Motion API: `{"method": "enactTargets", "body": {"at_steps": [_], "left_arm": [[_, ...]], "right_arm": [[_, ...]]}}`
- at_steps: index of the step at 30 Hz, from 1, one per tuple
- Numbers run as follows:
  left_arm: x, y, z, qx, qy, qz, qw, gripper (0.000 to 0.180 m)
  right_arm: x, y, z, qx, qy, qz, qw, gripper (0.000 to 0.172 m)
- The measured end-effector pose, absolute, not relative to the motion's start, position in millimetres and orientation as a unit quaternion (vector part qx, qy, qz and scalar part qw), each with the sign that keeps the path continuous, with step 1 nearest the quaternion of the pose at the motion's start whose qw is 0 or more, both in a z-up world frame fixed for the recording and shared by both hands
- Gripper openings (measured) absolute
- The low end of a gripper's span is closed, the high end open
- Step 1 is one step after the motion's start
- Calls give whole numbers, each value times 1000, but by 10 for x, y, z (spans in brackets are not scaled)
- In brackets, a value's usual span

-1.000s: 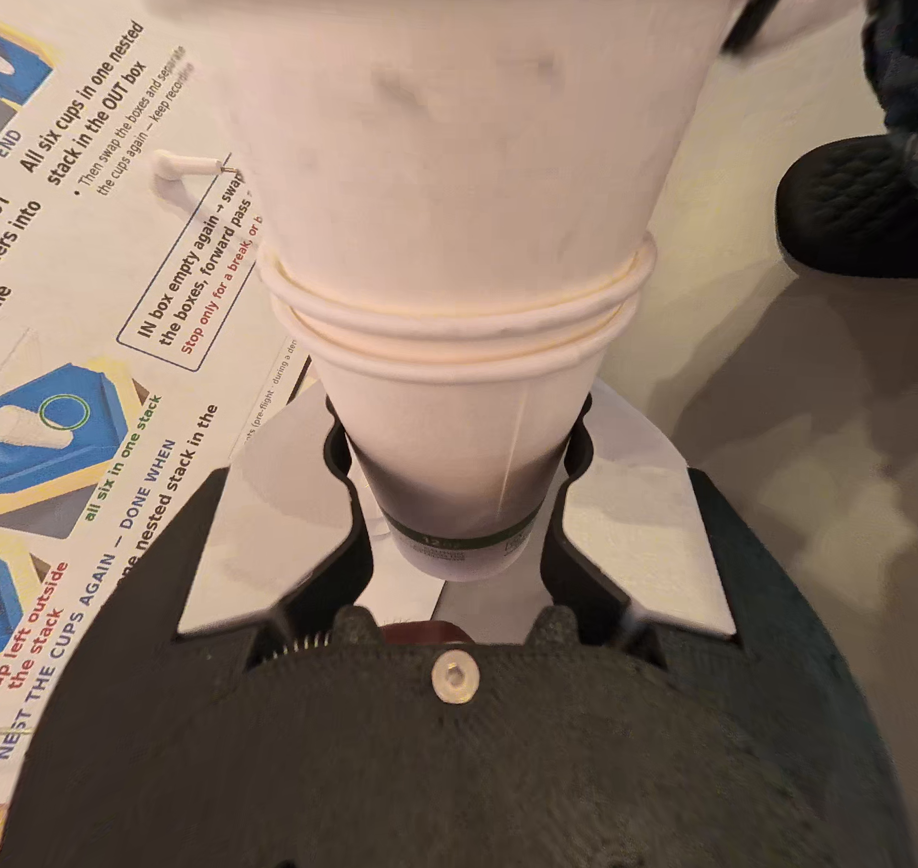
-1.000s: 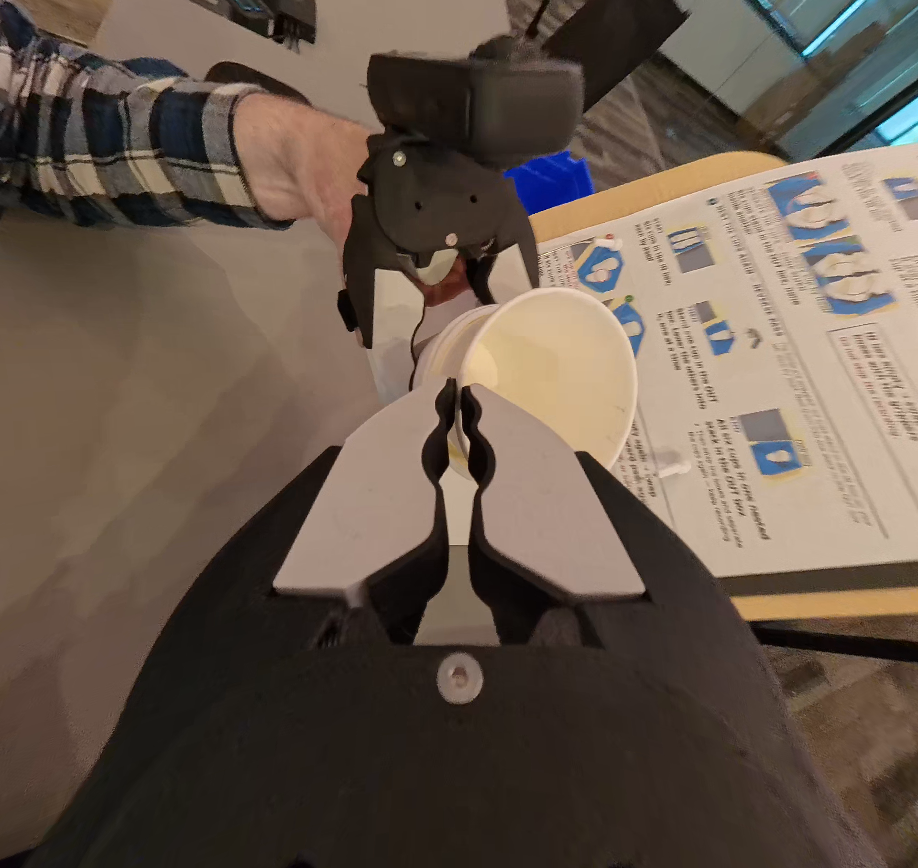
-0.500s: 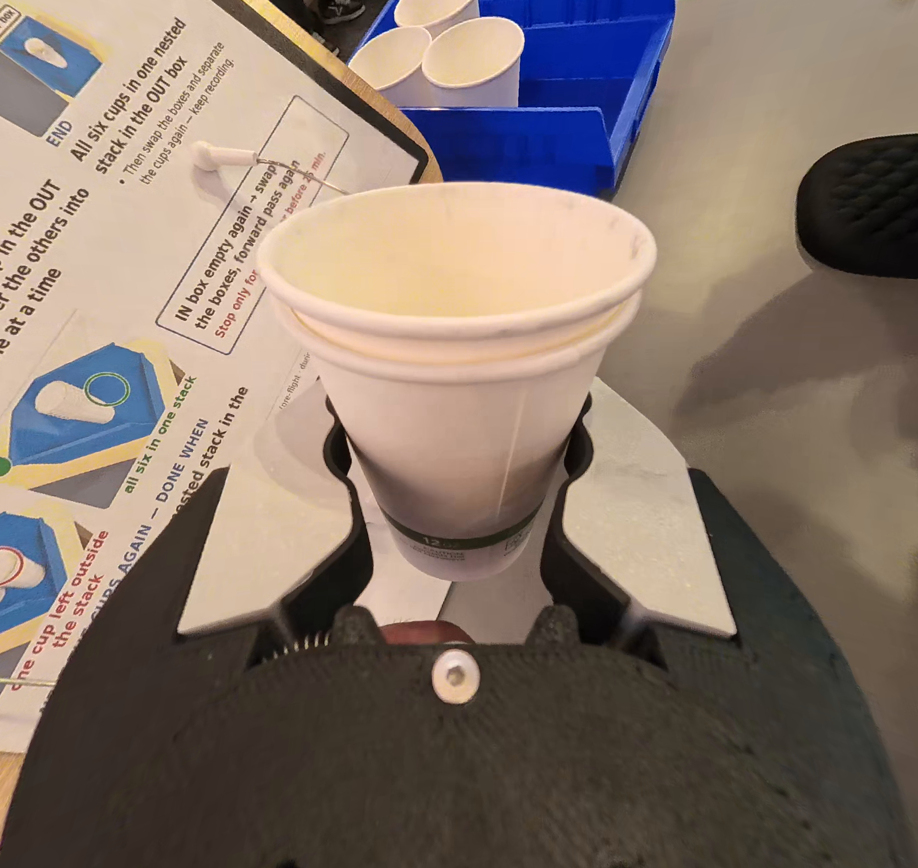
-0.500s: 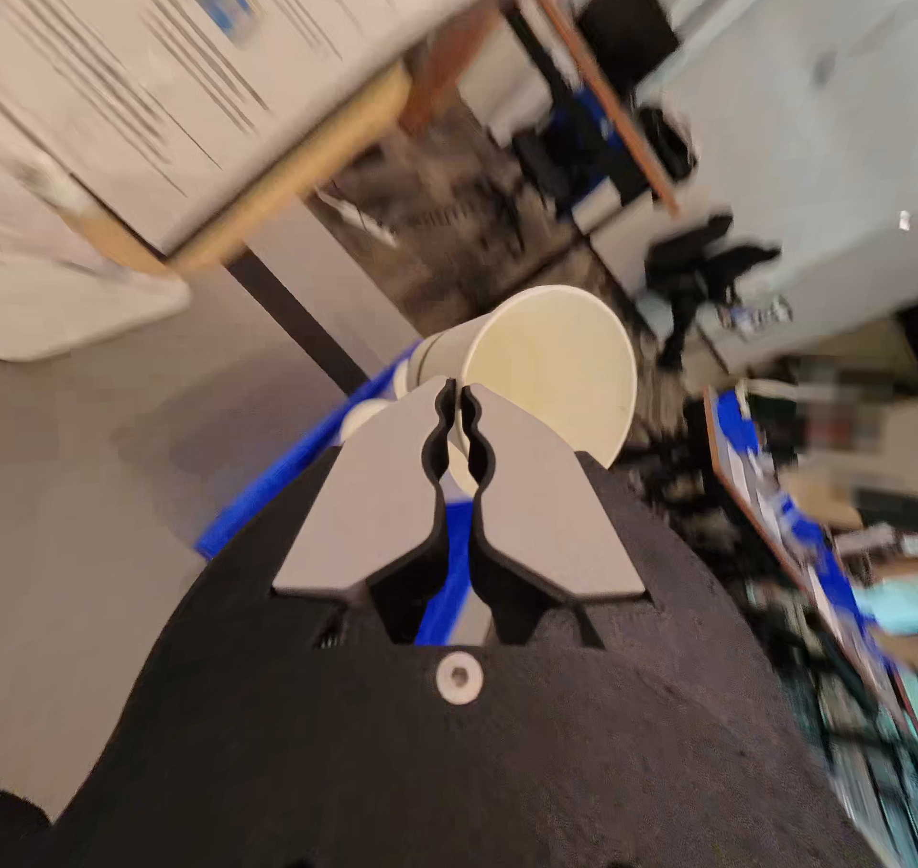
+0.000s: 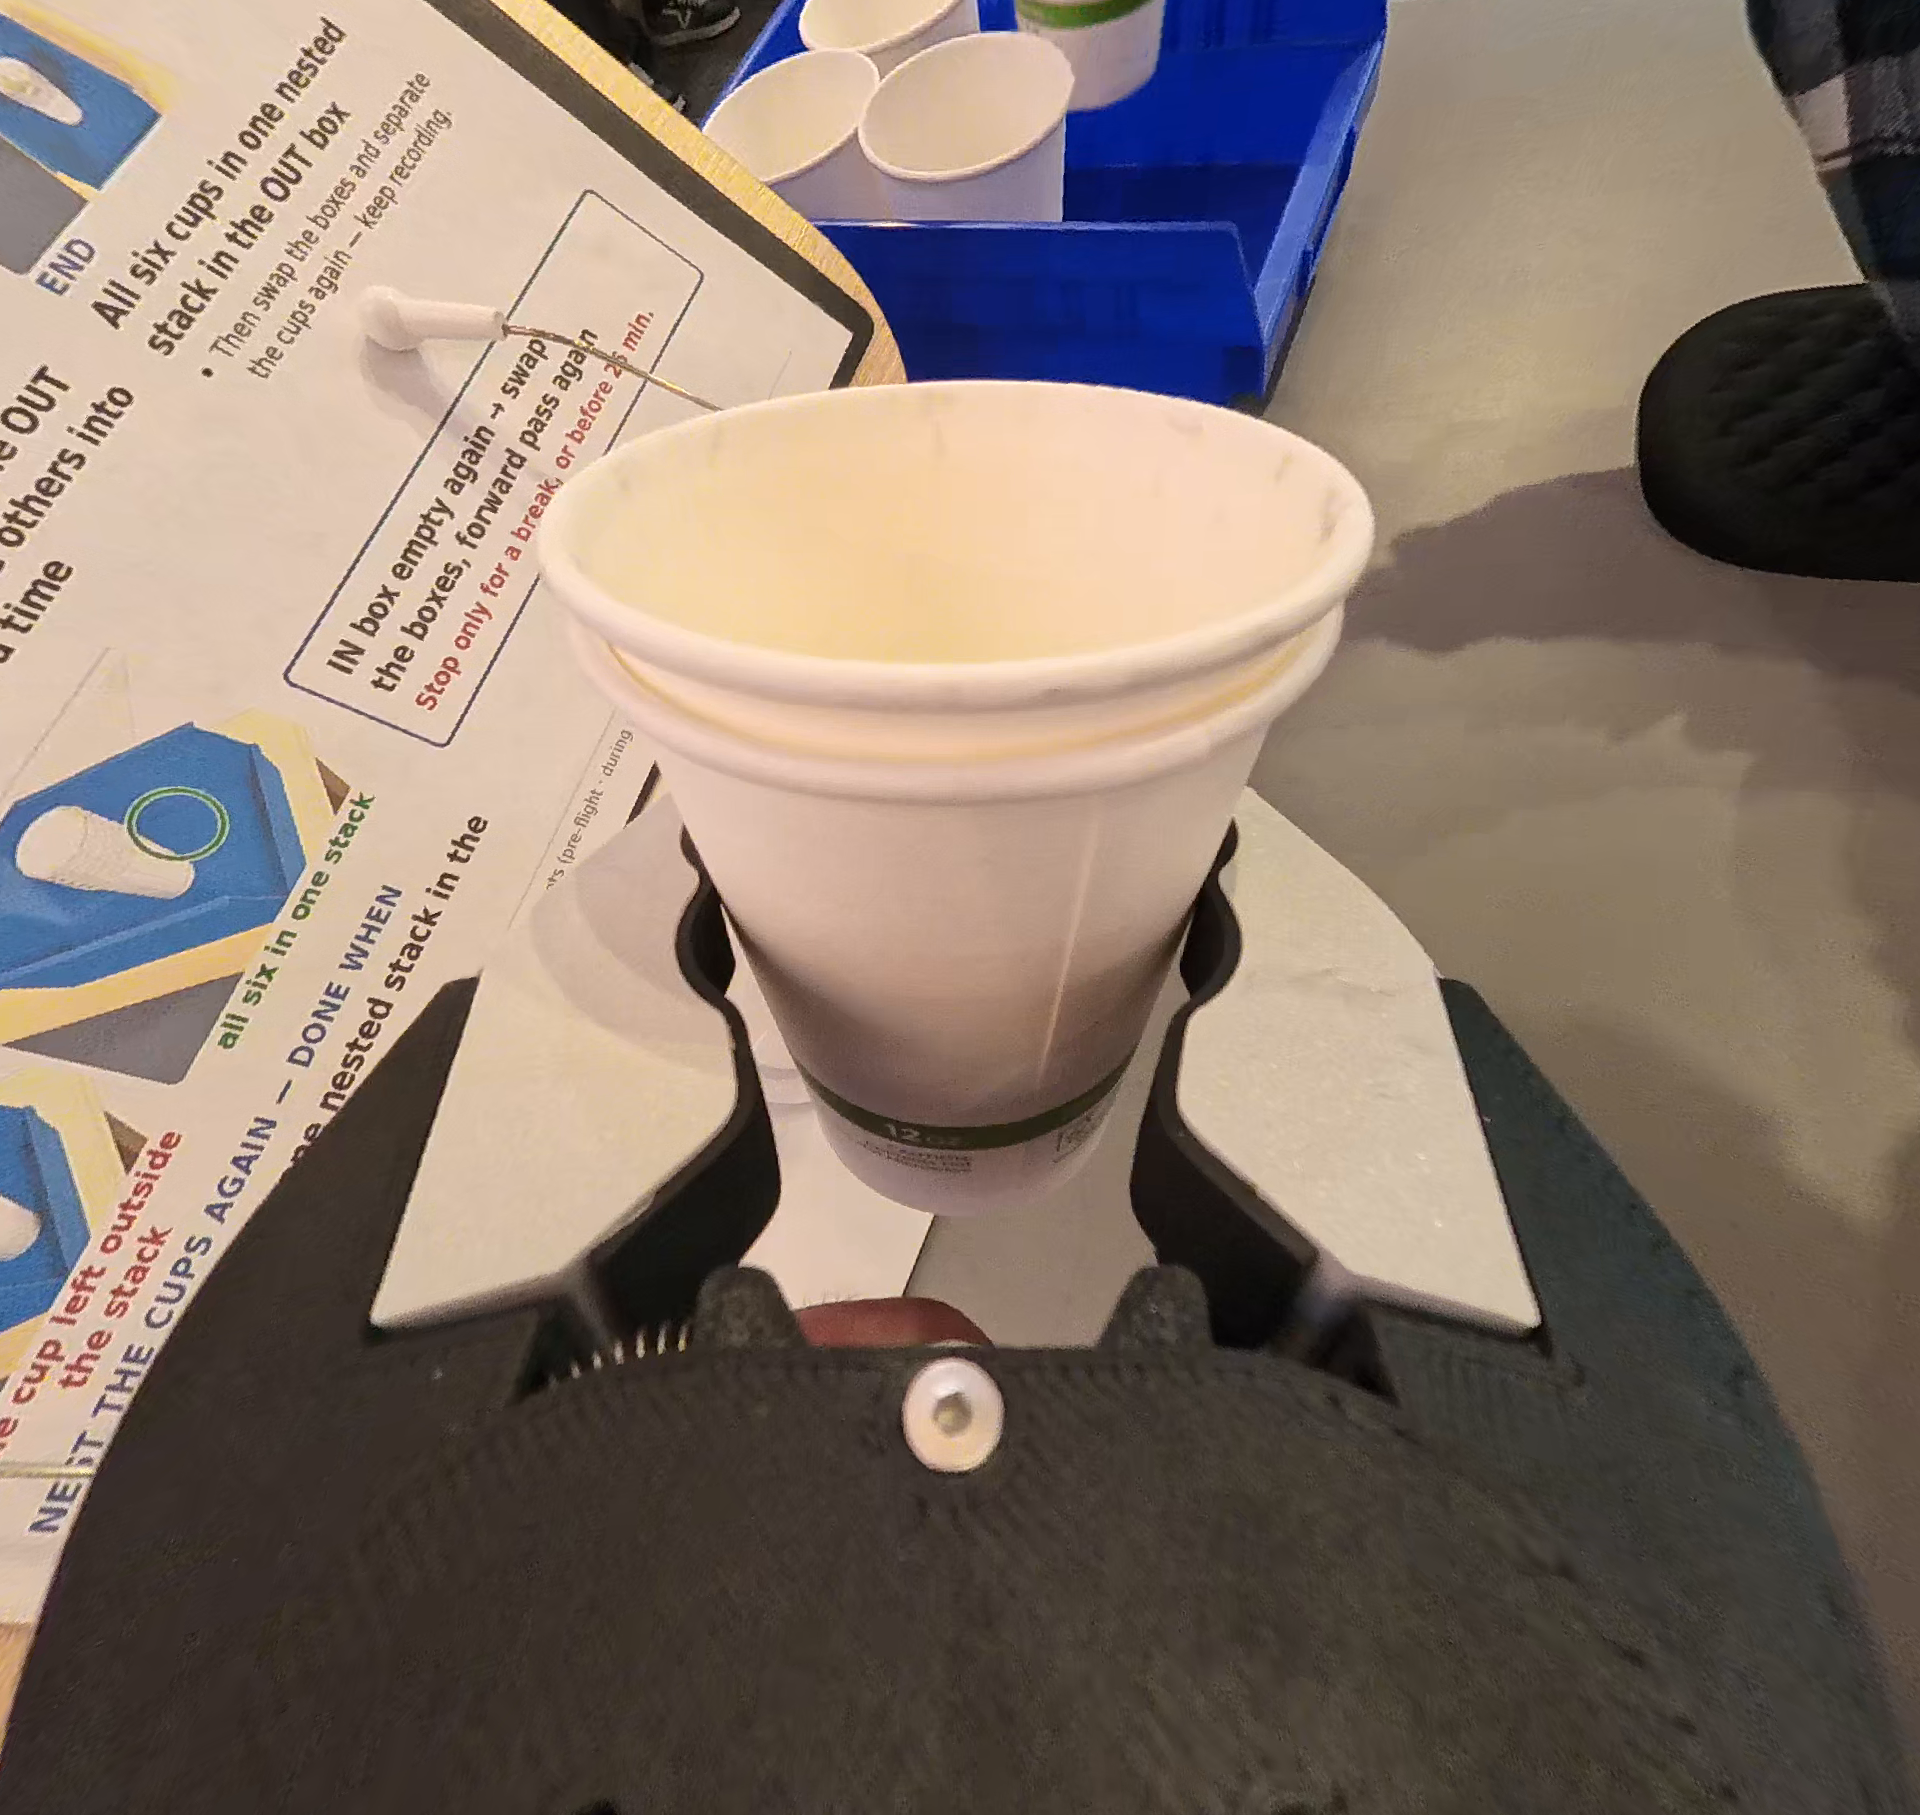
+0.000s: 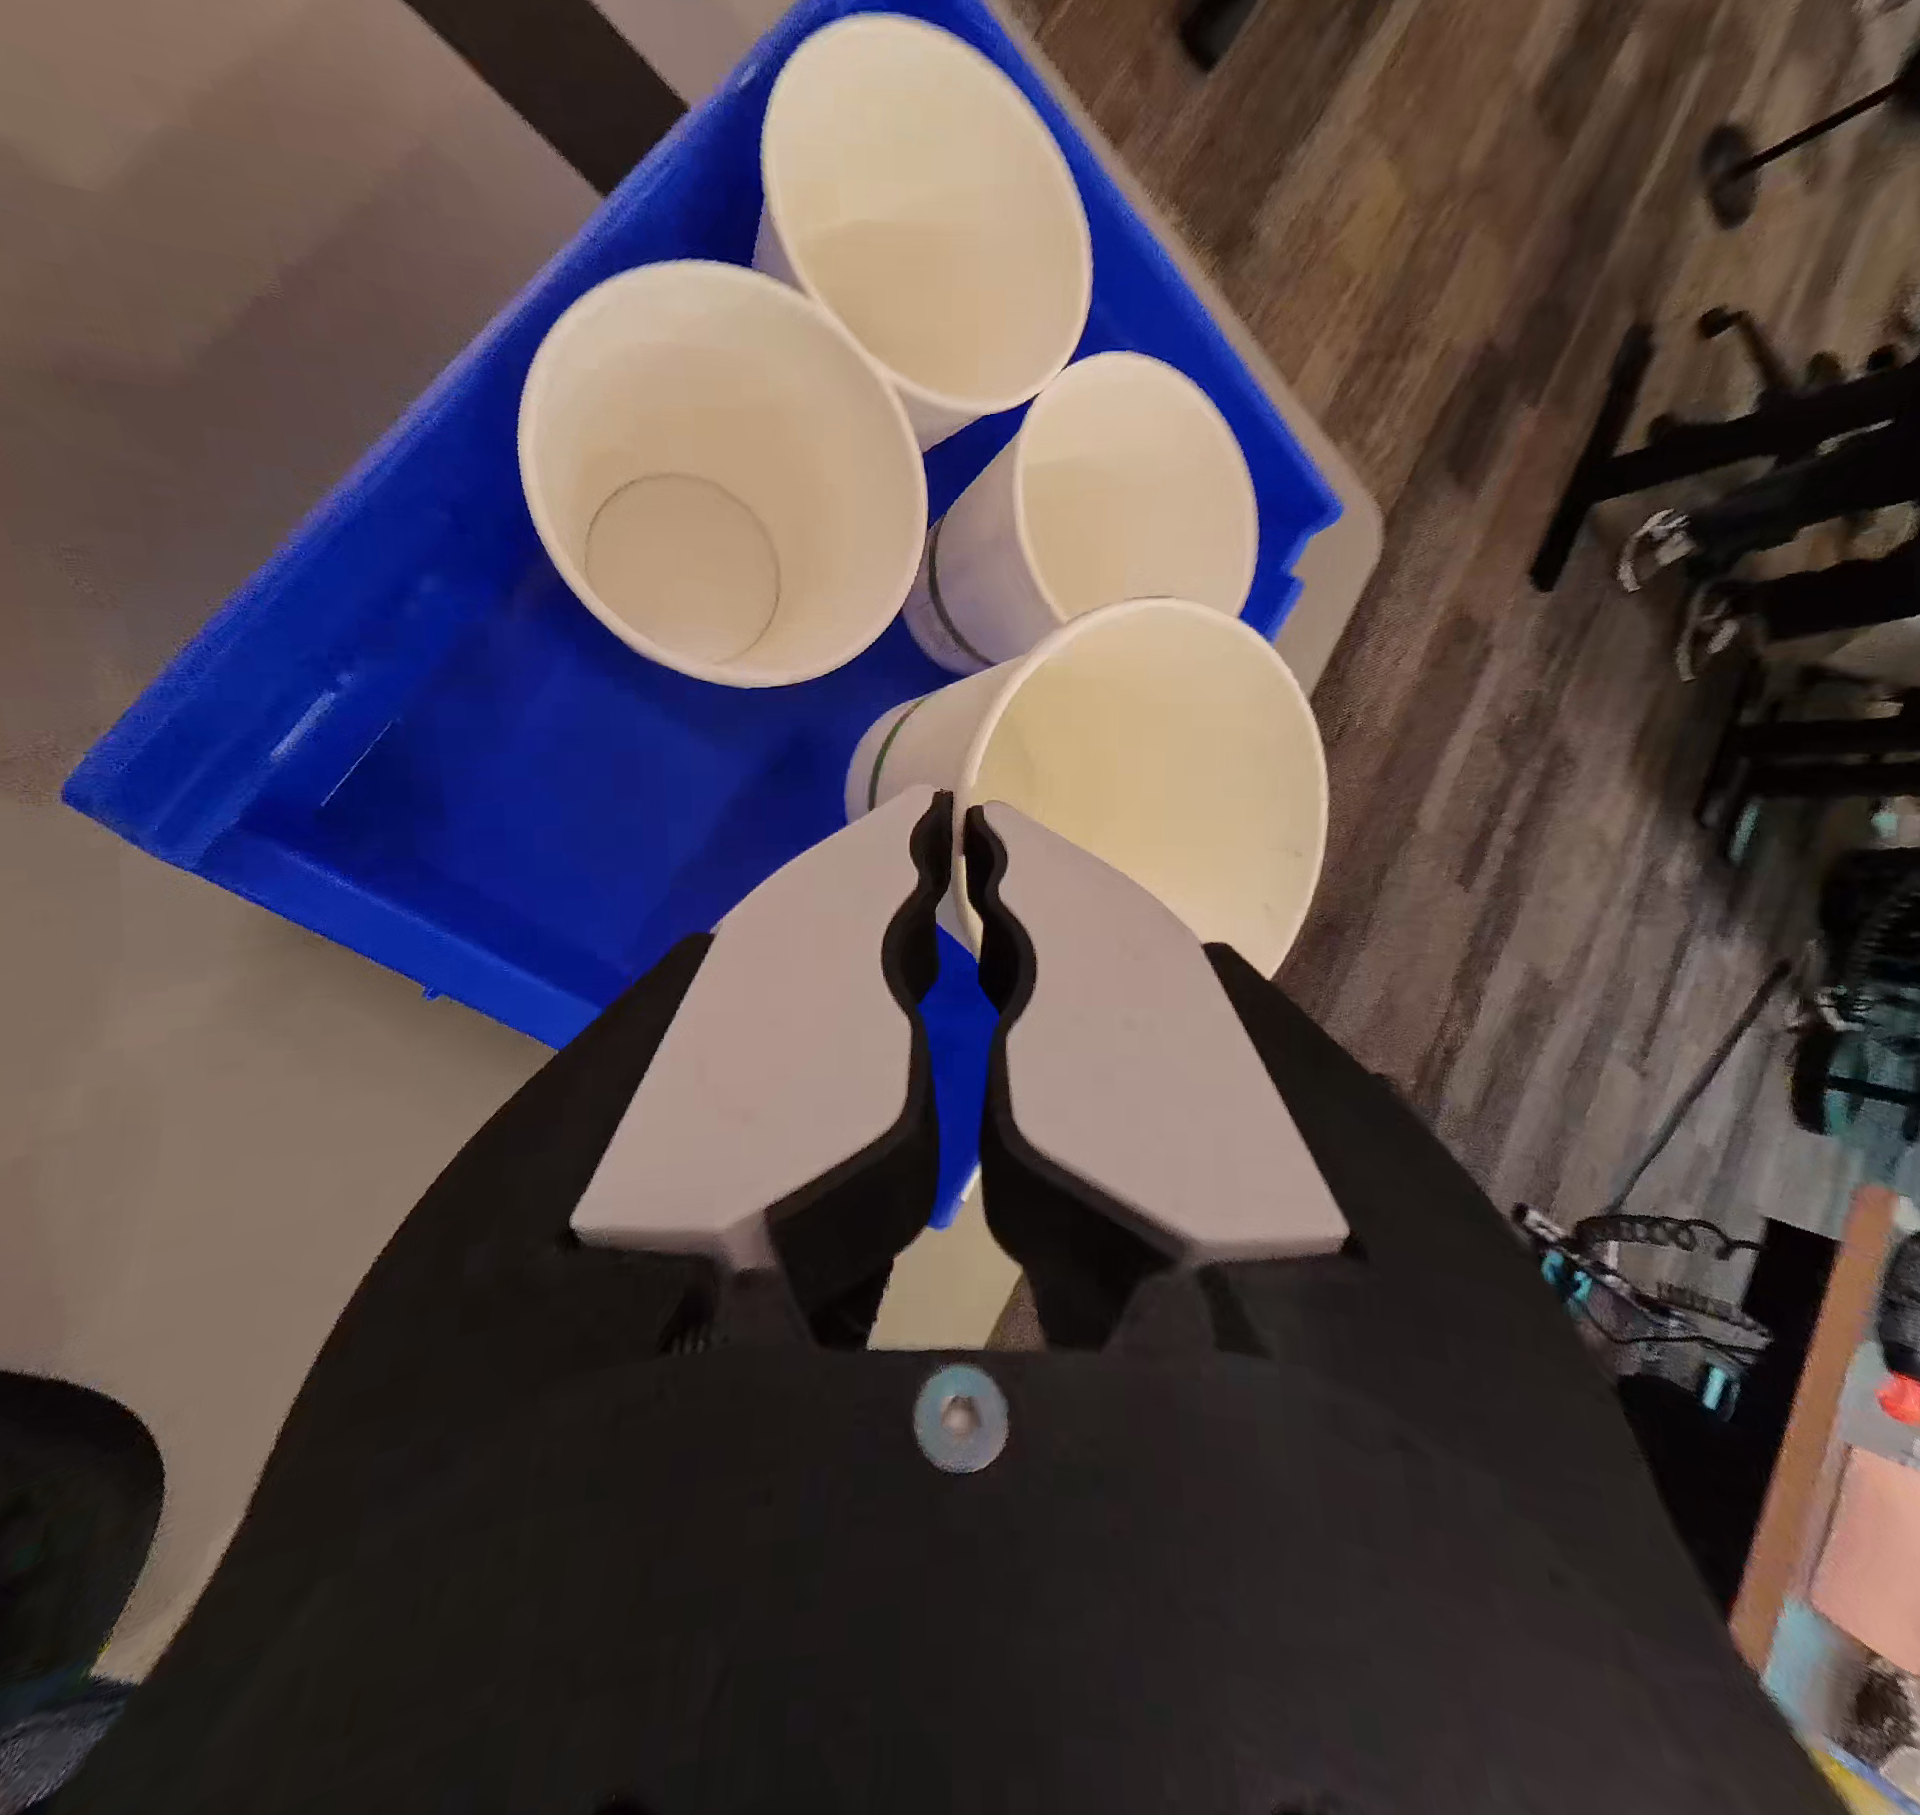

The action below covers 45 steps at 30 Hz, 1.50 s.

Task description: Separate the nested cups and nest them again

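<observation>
Over the blue bin (image 6: 499, 892) now, right jaws pinching lifted cup (image 6: 1143, 778), left jaws clamping two-cup stack (image 5: 956, 830).

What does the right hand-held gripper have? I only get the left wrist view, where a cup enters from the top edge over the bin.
Observer: The right hand-held gripper pinches a white cup by its rim wall, one finger inside, one outside.
Operator: Is it above the bin or past it?
Observer: Its base hangs over the blue bin; its mouth tilts out toward the wooden floor.
Operator: How many loose cups are in the bin? I count three.
Observer: Three here too; the nearest stands upright, empty to its base.
Operator: And the bin's near end?
Observer: No cups there; they cluster at the far end.
</observation>
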<state>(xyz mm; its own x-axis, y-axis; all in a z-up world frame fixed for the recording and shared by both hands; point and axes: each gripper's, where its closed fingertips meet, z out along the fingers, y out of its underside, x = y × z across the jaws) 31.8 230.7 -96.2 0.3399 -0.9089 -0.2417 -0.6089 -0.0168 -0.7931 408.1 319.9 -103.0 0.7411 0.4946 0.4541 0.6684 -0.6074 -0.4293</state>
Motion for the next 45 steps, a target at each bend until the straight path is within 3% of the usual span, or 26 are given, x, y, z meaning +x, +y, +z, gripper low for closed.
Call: {"method": "enactTargets", "body": {"at_steps": [11, 15, 19, 22, 28, 33, 45], "left_arm": [[329, 2301, -979, -692, 551, -173, 434, 86], [335, 2296, -987, -692, 551, -173, 433, 86], [342, 2291, -981, -691, 551, -175, 434, 86], [359, 2286, -982, -690, 551, -179, 434, 86], [422, 2270, -975, -688, 545, -200, 436, 86], [447, 2253, -991, -689, 543, -210, 431, 86], [437, 2228, -1002, -689, 550, -206, 425, 86]], "right_arm": [[4011, 3408, -1688, -905, -346, -88, 229, 3], [3969, 3434, -1600, -904, -338, -104, 241, 24], [3989, 3341, -1255, -895, -325, -145, 271, 34], [3696, 3219, -791, -861, -348, -148, 340, 31], [2005, 2477, -58, -662, -568, 8, 489, 22], [899, 1826, -202, -539, -694, 98, 467, 21], [450, 1767, -504, -529, -716, 130, 437, 7]]}}
